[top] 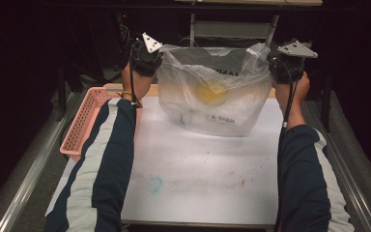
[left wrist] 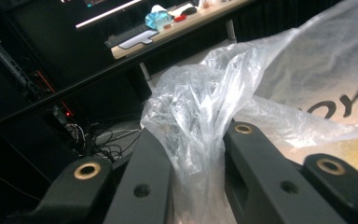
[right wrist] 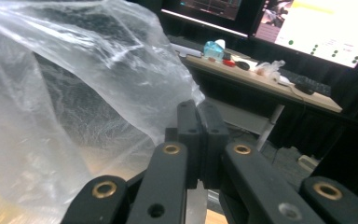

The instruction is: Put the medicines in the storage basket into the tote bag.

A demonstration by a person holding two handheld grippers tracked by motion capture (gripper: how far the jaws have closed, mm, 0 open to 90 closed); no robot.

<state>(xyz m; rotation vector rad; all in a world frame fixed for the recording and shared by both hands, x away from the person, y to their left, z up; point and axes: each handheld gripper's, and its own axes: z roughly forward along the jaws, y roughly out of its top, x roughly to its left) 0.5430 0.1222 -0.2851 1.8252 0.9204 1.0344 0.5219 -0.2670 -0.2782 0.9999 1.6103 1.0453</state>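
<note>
A clear plastic bag (top: 212, 92) with dark printed lettering stands at the far middle of the white table top (top: 198, 169), stretched between both grippers. Something yellow (top: 211, 94) shows dimly through its wall. My left gripper (top: 146, 58) holds the bag's top left corner. In the left gripper view its jaws (left wrist: 193, 135) are shut on a bunched strip of the plastic (left wrist: 191, 107). My right gripper (top: 287, 63) is at the top right corner. In the right gripper view its jaws (right wrist: 196, 112) are pressed together on the bag's edge (right wrist: 121, 74).
A pink slotted basket (top: 84, 121) lies along the table's left side, under my left forearm. Metal rails (top: 34, 164) run down both table edges. Behind the table stands a desk (right wrist: 261, 79) with small items and lit screens.
</note>
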